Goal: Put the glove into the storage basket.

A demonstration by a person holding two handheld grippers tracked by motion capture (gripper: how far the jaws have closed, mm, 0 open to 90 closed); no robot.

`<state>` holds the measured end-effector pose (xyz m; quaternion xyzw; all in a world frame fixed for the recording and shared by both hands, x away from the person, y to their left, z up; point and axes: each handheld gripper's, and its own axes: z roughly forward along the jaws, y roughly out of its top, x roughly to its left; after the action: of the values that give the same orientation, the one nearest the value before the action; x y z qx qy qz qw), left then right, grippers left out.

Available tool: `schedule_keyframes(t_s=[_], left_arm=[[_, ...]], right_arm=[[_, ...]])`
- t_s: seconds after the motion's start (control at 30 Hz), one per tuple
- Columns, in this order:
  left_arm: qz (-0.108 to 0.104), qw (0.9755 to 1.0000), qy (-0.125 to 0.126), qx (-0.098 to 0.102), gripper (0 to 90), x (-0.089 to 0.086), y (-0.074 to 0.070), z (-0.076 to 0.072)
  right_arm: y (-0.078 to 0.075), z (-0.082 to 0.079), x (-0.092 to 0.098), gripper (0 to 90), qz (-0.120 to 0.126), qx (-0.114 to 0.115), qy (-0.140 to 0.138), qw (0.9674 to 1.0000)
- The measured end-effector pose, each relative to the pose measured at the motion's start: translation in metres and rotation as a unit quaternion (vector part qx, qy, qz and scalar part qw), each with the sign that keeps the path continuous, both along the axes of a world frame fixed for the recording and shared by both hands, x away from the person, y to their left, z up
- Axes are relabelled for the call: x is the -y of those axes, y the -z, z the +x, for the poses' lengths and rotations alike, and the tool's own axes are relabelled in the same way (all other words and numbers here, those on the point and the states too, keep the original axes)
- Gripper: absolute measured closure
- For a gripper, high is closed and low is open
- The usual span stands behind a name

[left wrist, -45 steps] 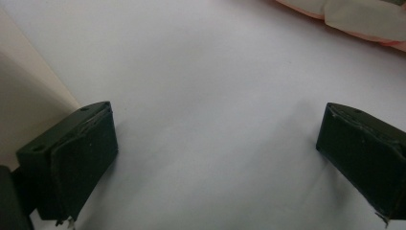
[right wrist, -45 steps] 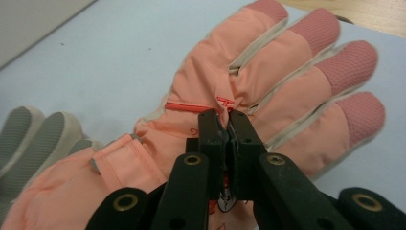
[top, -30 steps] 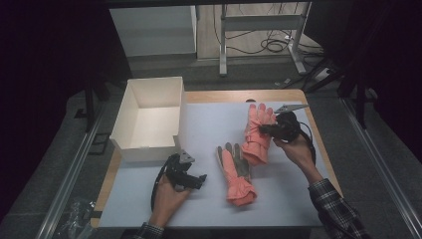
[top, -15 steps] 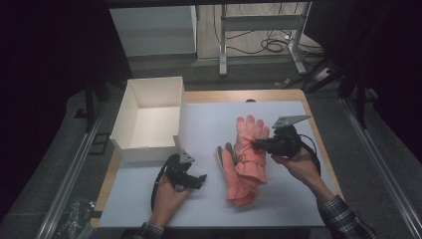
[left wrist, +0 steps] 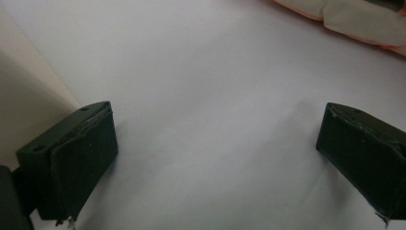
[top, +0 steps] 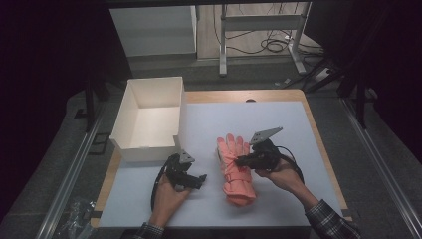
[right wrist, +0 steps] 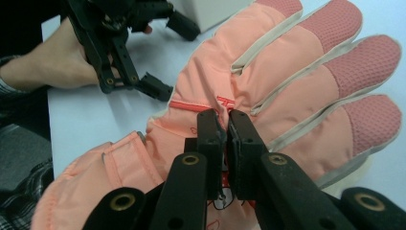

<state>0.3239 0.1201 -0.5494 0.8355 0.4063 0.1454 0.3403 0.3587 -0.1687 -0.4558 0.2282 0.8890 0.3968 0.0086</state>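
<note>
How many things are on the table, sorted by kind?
Glove, pink: at least 1 (a second may lie beneath; cannot tell)
Box, white, open-topped: 1
Hand-held tool: 2, left tool and right tool
Total: 4

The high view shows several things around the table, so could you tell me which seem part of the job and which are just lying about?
In play, as far as I can judge:
- pink glove, pinched by the right gripper
- left gripper, open beside it
- white box, open, perhaps the destination

Just lying about:
- cables on the floor
- metal frame behind the table
</note>
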Motion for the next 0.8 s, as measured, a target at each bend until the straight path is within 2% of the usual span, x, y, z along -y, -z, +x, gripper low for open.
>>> schedule_keyframes(t_s=[0.13, 0.23, 0.33, 0.4, 0.53, 0.8], left_arm=[[0.001, 1.0000, 0.001, 0.001, 0.5, 0.000, 0.000, 0.000], [0.001, 1.0000, 0.001, 0.001, 0.5, 0.000, 0.000, 0.000], [0.001, 1.0000, 0.001, 0.001, 0.5, 0.000, 0.000, 0.000], [0.001, 1.0000, 0.001, 0.001, 0.5, 0.000, 0.000, 0.000], [0.000, 1.0000, 0.000, 0.000, 0.5, 0.000, 0.000, 0.000], [0.000, 1.0000, 0.000, -0.001, 0.5, 0.000, 0.000, 0.000]], right_arm=[[0.012, 0.002, -0.002, 79.9, -0.016, 0.005, 0.005, 0.9998], [0.018, 0.000, -0.003, 77.5, -0.016, 0.012, 0.007, 0.9998], [0.019, 0.000, -0.003, 73.2, -0.014, 0.018, 0.009, 0.9997], [0.015, -0.001, -0.001, 65.6, -0.009, 0.020, 0.012, 0.9997], [0.006, 0.000, 0.002, 62.7, 0.001, 0.021, 0.014, 0.9997], [-0.010, 0.000, 0.019, 61.7, 0.007, 0.049, 0.040, 0.9980]])
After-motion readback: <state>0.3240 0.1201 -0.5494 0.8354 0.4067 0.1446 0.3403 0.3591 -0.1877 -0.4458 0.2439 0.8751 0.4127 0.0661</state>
